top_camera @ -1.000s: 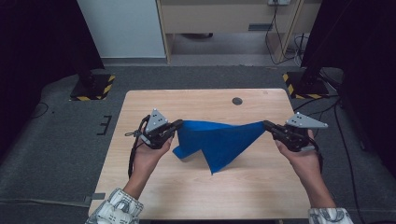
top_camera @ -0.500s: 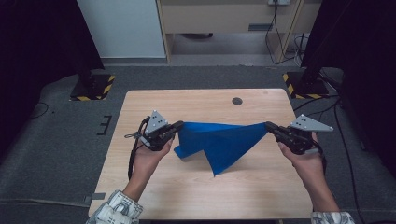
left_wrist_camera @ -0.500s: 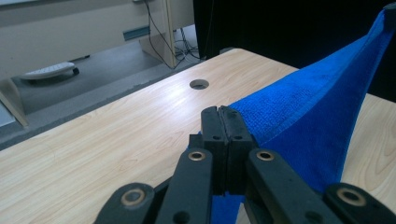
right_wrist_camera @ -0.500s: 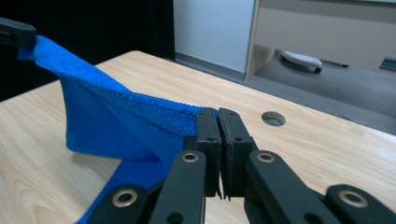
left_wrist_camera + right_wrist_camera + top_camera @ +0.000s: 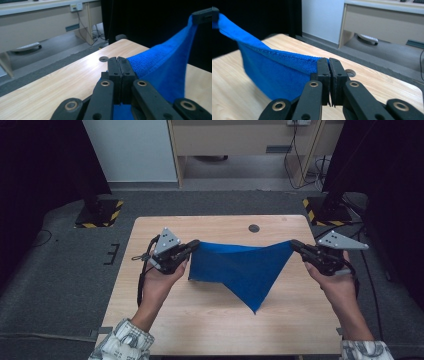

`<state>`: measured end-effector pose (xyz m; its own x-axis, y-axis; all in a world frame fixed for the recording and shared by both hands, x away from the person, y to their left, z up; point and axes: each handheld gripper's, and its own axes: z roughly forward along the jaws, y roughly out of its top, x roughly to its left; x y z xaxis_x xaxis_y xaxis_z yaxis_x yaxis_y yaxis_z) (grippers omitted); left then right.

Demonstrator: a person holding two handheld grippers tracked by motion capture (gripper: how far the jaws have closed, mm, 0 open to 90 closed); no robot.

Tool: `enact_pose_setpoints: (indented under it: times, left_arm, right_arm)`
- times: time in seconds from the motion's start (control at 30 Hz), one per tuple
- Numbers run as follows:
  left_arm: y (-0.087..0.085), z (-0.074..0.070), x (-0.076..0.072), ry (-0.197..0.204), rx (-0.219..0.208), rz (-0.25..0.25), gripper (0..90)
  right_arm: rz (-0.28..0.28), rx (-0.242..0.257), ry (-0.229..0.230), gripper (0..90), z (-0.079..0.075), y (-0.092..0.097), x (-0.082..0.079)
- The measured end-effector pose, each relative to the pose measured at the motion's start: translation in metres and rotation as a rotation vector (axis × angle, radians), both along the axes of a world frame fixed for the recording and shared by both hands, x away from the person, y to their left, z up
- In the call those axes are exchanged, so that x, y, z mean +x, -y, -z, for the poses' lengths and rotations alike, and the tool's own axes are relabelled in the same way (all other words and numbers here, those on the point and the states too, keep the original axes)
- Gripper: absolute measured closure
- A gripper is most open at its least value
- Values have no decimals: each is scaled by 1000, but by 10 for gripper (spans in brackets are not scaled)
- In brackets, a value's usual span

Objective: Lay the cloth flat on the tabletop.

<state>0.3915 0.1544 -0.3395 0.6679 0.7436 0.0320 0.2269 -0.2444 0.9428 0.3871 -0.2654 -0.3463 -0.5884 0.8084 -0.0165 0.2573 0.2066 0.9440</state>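
Plainly, we had the blue cloth (image 5: 240, 267) strung between our two grippers above the wooden table (image 5: 200, 320). Our left gripper (image 5: 192, 246) pinched one top corner, its black jaws pressed together on the fabric; our right gripper (image 5: 296, 246) pinched the opposite corner the same way, jaws clamped tight with only a thin fold between them. The upper edge of the cloth ran nearly taut from one to the other, and below it the fabric hung in a rough triangle, its lowest point reaching toward the near part of the table — whether that tip touched the wood we could not tell.

Up close, the cloth (image 5: 160, 67) showed a soft, nubby terry pile with a thick rolled hem, and in the right gripper view its edge (image 5: 287, 61) sagged slightly. The table was pale, smooth, straight-grained wood with rounded corners and a small round dark hole (image 5: 254, 228) near its far edge.
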Motion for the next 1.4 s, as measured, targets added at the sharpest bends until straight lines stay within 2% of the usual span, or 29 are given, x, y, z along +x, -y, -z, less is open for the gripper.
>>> enact_pose_setpoints:
  times: [0.03, 0.07, 0.1, 0.13, 0.17, 0.2, 0.23, 0.27, 0.4, 0.47, 0.83, 1.17, 1.23, 1.3, 1.4]
  left_arm:
    - [2, 1, 7, -2, 11, -7, 892]
    - [2, 1, 7, -2, 11, -7, 892]
    - [6, 5, 20, -7, 23, -15, 892]
    - [8, 8, 27, -10, 29, -19, 892]
    - [8, 8, 27, -10, 29, -19, 892]
    - [11, 12, 35, -16, 38, -22, 892]
    - [17, 22, 50, -35, 68, -34, 892]
    - [17, 22, 50, -35, 68, -34, 892]
    - [22, 37, 69, -61, 103, -50, 892]
    - [24, 48, 80, -92, 108, -66, 892]
    - [22, 71, 107, -157, 108, -111, 892]
    - [15, 82, 119, -187, 110, -134, 891]
    - [13, 87, 124, -197, 114, -142, 891]
    - [10, 97, 134, -228, 124, -156, 891]
    - [8, 104, 140, -242, 133, -162, 891]
  right_arm:
    - [4, -4, -15, 876, 2, -1, 6]
    - [4, -4, -15, 876, 2, -1, 6]
    - [14, -22, -32, 876, 9, -3, 20]
    - [17, -27, -43, 876, 13, -4, 27]
    - [17, -27, -43, 876, 13, -4, 27]
    - [20, -30, -56, 876, 18, -5, 33]
    - [27, -41, -75, 876, 28, -8, 44]
    - [27, -41, -75, 876, 28, -8, 44]
    - [44, -68, -122, 876, 50, -16, 64]
    - [55, -81, -143, 875, 59, -17, 72]
    - [88, -80, -215, 874, 90, -21, 97]
    - [85, -82, -228, 869, 99, -31, 104]
    - [86, -88, -244, 865, 103, -34, 111]
    - [89, -92, -253, 866, 107, -36, 117]
    - [94, -94, -265, 866, 112, -37, 123]
